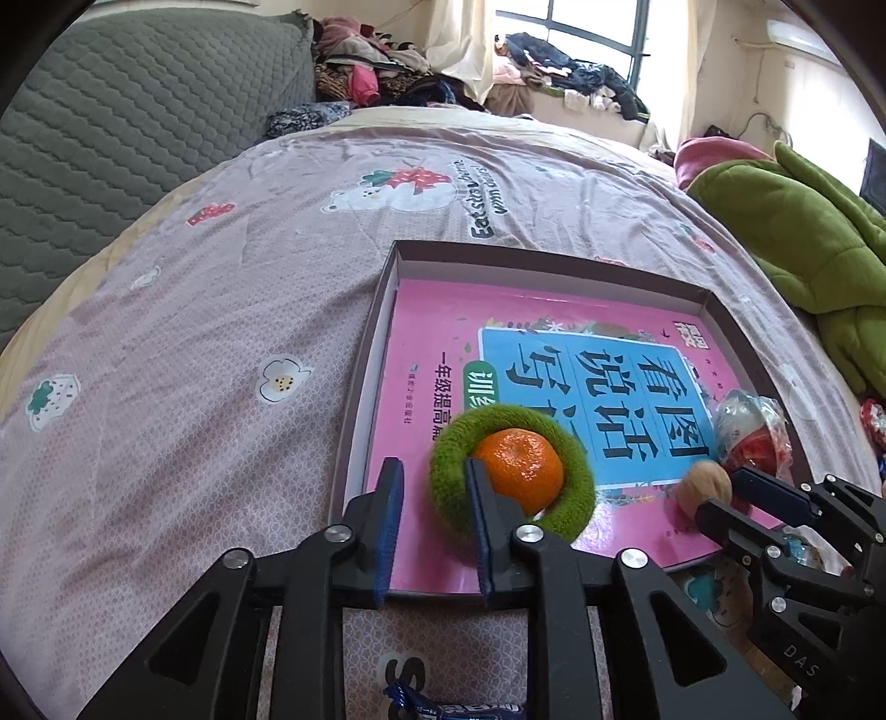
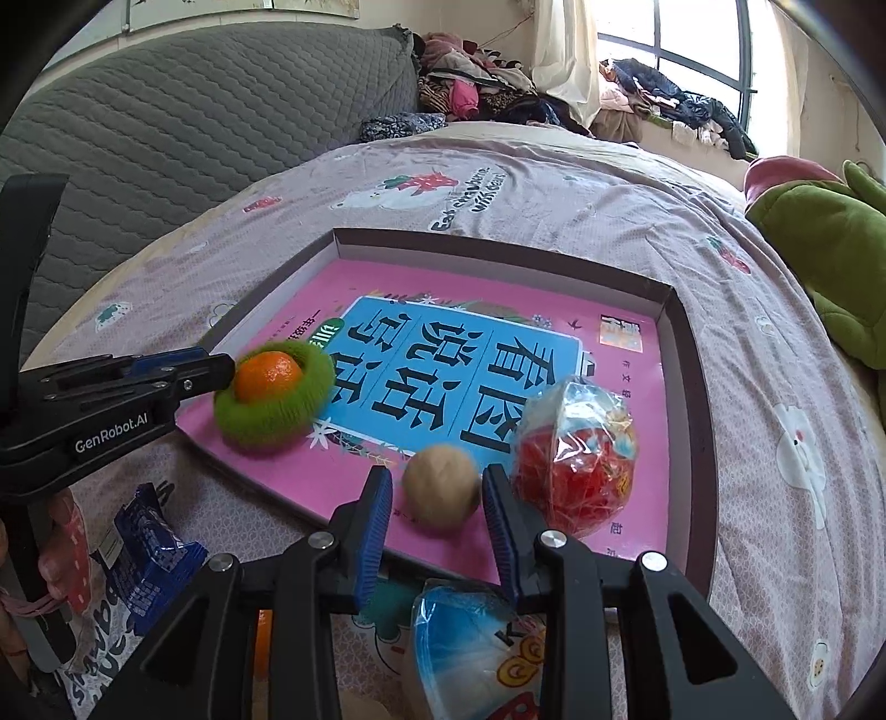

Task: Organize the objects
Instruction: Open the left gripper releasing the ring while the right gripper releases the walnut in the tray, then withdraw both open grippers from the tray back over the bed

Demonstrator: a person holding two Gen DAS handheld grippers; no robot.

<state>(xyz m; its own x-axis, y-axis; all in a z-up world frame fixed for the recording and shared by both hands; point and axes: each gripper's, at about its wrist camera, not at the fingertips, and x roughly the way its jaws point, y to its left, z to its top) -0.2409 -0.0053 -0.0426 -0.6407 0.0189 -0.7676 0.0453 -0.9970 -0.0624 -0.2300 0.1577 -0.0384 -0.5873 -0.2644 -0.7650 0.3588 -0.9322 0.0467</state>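
1. Nearest, low in the right wrist view: a clear blue-tinted packet [image 2: 465, 648] lies on the bedspread [image 2: 775, 387] just under the right gripper. A blue foil wrapper [image 2: 147, 559] lies to the left, outside the tray.
2. Right gripper [image 2: 437, 498]: jaws spread, one on each side of the walnut [image 2: 440, 487]. Small gaps show on both sides; pads not pressing. The walnut rests on the pink book.
3. Left gripper [image 1: 434, 498]: jaws parted. One finger [image 1: 476, 498] sits inside the fuzzy green ring [image 1: 576, 471], against the tangerine [image 1: 520, 465]; the other is outside the ring, over the book's edge. The near arc of the ring passes between them; a gap shows beside the outer pad.
4. The tangerine sits in the hole of the green ring, both on the near left corner of the pink book [image 2: 343, 288].
5. A cellophane-wrapped red ball [image 2: 576, 454] lies just right of the walnut, on the book.
6. The book lies flat in a shallow dark-rimmed tray [image 2: 673, 310] on the bed.
7. Farther off: a green plush blanket [image 2: 819, 232] at right, a grey quilted headboard [image 2: 194, 111] at left, clothes piled [image 2: 476, 83] by the window [image 2: 692, 33].
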